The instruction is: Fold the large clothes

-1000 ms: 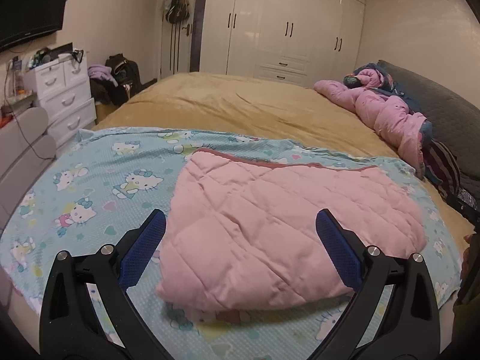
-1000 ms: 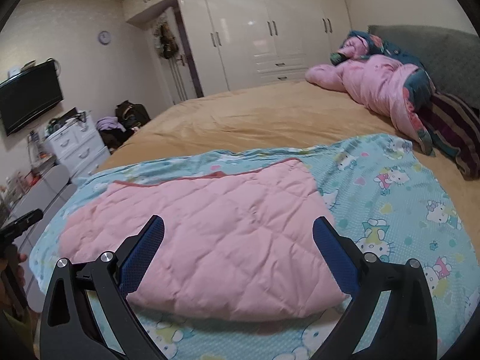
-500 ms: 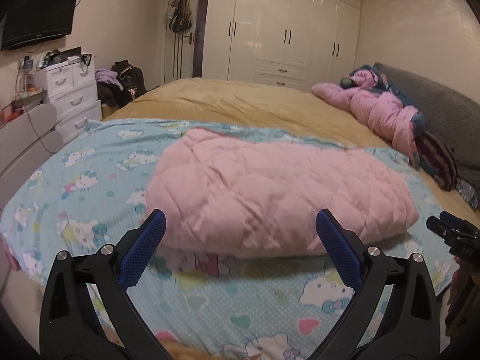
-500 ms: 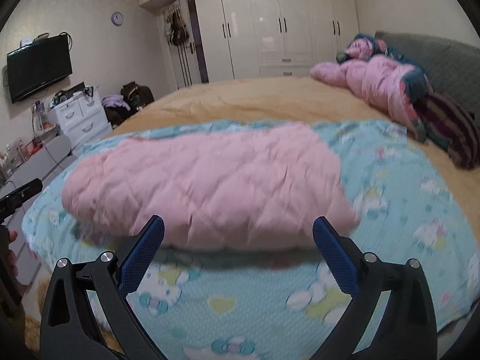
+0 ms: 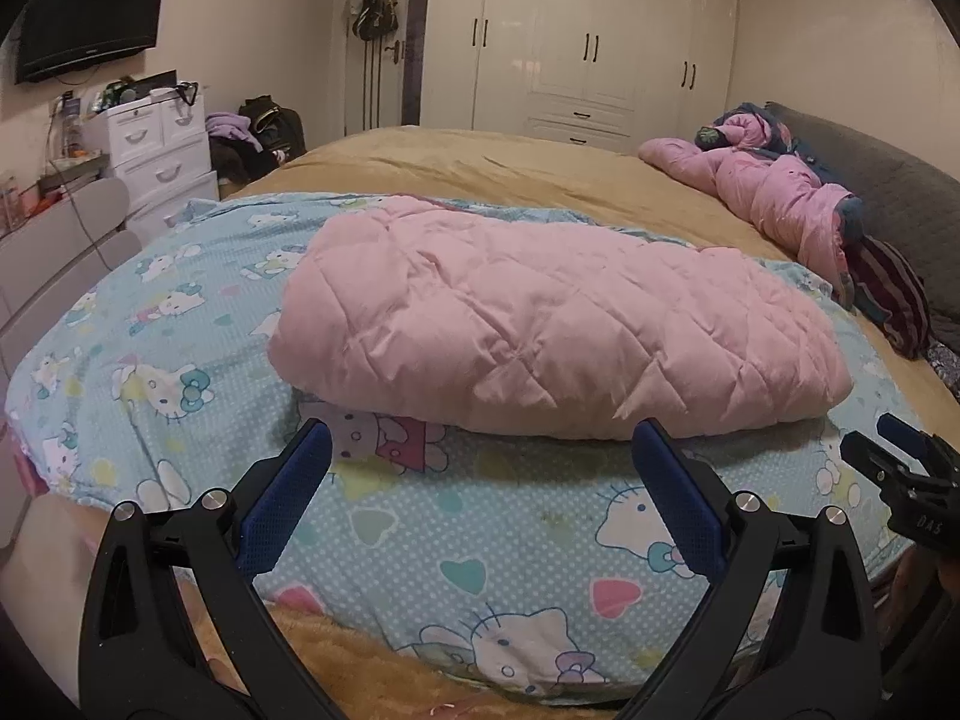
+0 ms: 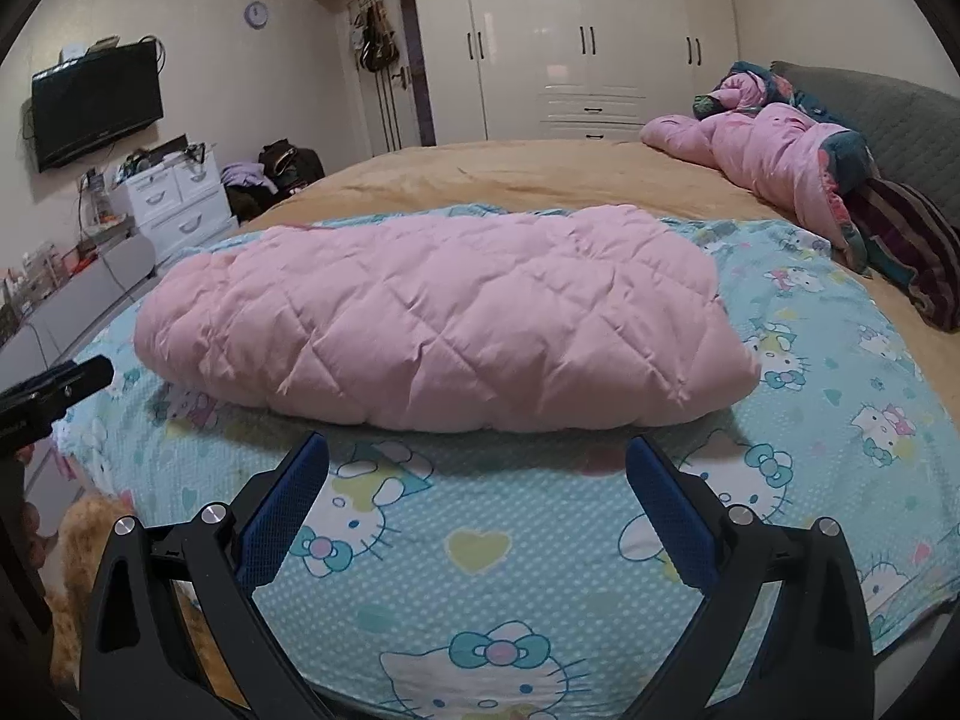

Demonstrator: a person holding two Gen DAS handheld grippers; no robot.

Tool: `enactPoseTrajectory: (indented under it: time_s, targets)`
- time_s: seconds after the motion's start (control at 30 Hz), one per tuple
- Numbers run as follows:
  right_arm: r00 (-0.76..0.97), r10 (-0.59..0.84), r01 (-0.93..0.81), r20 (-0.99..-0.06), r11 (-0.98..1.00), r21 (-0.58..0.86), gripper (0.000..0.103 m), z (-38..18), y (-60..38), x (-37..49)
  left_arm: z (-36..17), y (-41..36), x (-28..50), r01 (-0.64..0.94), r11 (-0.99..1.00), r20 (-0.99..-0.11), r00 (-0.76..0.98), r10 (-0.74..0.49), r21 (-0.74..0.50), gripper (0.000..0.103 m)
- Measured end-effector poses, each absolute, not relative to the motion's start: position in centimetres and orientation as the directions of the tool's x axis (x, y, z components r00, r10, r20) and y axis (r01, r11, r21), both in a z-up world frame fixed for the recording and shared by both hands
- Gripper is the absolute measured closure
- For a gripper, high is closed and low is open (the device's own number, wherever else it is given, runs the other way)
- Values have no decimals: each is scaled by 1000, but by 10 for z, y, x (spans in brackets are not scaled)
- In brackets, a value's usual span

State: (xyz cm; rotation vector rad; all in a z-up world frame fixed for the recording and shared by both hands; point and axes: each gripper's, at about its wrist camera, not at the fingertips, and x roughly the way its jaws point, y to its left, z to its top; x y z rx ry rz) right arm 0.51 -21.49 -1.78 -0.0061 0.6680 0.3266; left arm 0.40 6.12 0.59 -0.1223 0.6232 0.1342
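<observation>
Pink quilted garment (image 5: 552, 330) lies folded on the cartoon-print blanket (image 5: 180, 360); your left gripper (image 5: 480, 498) and right gripper (image 6: 477, 501), fingers apart and empty, have dropped back toward the blanket's near edge, so this fold looks complete.

Your left hand-held gripper (image 5: 480, 504): black plastic frame, two silver screws per side.
Pads (image 5: 282, 504): blue, textured, at 8 and 4 o'clock.
Your right hand-held gripper (image 6: 477, 501): same black-and-blue build.

Both wrist views look low and close across the bed's near edge, sharing the pink quilted garment (image 5: 540, 324) (image 6: 444, 312).
</observation>
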Motion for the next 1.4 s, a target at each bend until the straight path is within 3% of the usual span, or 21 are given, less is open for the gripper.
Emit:
enactPoseTrajectory:
  time_s: [1.4]
  targets:
    - [722,319,-327,-614,939,103,4,-15,-210,-2,13,58,-5,-196,979,-592,797,121,-63,9]
